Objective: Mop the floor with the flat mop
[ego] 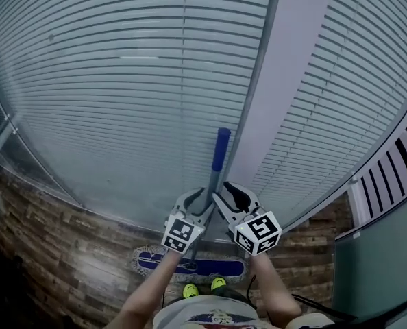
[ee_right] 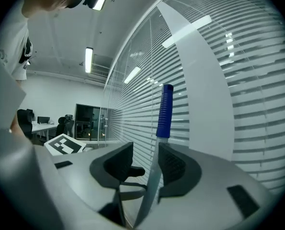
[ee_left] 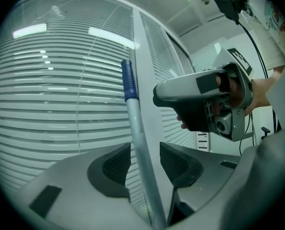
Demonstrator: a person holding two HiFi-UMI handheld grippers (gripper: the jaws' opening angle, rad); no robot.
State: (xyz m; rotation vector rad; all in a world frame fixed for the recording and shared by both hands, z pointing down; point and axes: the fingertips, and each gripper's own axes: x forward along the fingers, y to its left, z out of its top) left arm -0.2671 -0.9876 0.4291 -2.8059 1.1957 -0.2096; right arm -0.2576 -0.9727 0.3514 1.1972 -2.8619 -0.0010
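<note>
In the head view the left forearm (ego: 149,290) hid part of the mop head (ego: 210,268). The bottom edge cut off both forearms, and the mop handle (ee_left: 136,133) in both gripper views.

Mop handle (ee_left: 134,119) between open jaws of left gripper (ee_left: 141,163)

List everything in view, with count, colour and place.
flat mop pole: one, silver with blue grip, passing between both tongs
flat mop head: one, blue with a pale fringe, on the floor by the feet
slatted blinds: white, behind the glass wall ahead
plank floor: brown, wood-look, below
shoes: two, yellow-green, behind the mop head
left tongs: one, grey, open around the pole
right tongs: one, grey, open around the pole
forearms: two, at the bottom of the head view
</note>
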